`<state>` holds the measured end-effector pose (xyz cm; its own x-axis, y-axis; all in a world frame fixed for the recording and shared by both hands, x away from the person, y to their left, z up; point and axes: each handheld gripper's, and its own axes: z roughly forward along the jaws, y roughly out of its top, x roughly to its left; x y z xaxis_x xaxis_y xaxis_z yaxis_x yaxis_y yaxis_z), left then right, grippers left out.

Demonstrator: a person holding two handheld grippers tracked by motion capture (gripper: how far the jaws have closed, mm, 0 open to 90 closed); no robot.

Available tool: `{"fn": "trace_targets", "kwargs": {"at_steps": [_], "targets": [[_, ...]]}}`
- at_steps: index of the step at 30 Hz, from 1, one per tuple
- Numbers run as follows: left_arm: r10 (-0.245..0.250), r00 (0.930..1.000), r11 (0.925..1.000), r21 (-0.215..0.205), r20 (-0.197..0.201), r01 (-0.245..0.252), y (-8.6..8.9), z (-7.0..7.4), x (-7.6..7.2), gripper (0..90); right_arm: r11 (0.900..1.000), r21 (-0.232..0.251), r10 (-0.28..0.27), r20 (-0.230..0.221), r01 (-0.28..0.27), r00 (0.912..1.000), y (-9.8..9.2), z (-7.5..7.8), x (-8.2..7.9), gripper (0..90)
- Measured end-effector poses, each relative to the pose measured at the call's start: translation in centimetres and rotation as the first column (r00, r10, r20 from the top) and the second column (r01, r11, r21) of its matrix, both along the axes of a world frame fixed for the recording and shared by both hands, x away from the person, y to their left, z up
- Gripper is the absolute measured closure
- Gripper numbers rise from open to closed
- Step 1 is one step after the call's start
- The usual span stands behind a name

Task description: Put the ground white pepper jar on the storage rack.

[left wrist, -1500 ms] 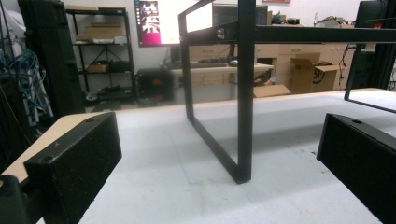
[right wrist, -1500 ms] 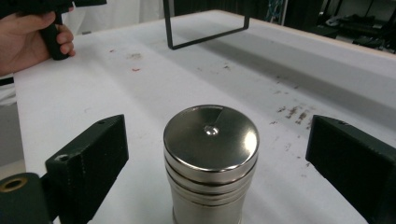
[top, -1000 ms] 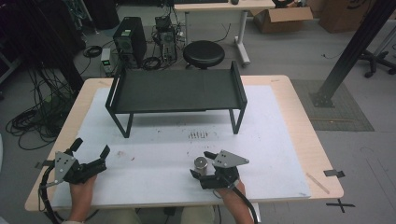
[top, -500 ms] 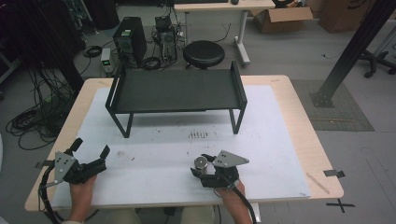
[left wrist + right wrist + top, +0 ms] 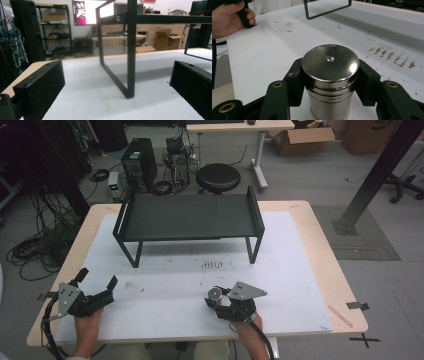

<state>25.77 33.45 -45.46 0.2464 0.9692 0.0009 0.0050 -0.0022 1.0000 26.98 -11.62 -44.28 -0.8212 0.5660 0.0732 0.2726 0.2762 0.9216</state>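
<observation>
High view, desk: a pale wooden desk (image 5: pixel 320 255) carries a white mat (image 5: pixel 280 260); a black metal rack (image 5: pixel 187 217) stands on the mat toward the far edge.
High view, right claw: the right gripper (image 5: pixel 218 301) lies near the front edge, right of the middle, its jaws pointing left and closed around a steel canister (image 5: pixel 215 294) that stands upright on the mat.
High view, left claw: the left gripper (image 5: pixel 95 281) sits by the front-left corner, jaws spread wide with nothing between them, held by a hand (image 5: pixel 86 330).
Left gripper view: the two black jaws stand far apart and bare above the mat; a leg of the rack (image 5: pixel 131 50) rises between them, farther off toward the far edge.
Right gripper view, claw: the jaws have just been closing and now press on both sides of the canister (image 5: pixel 330 80), just under its polished lid.
Right gripper view, canister: upright, base on the mat, well apart from the rack.
Right gripper view, mat: brown specks (image 5: pixel 392 56) lie to the right of the canister.
</observation>
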Motion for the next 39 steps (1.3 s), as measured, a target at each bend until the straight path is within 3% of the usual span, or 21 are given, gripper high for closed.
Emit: {"fn": "trace_targets", "kwargs": {"at_steps": [21, 39], "targets": [[0.000, 1.0000, 1.0000, -0.001, 0.000, 0.000, 0.0, 0.0, 0.0, 0.2, 0.999, 0.033, -0.005, 0.025, 0.004, 0.9997, 0.4, 1.7, 0.3, 48.6], [-0.001, 1.0000, 1.0000, 0.001, -0.003, 0.001, 0.0, 0.0, 0.0, 0.2, 0.997, 0.074, 0.005, 0.053, -0.008, 0.9986, 0.8, 5.3, 1.3, 48.7]]}}
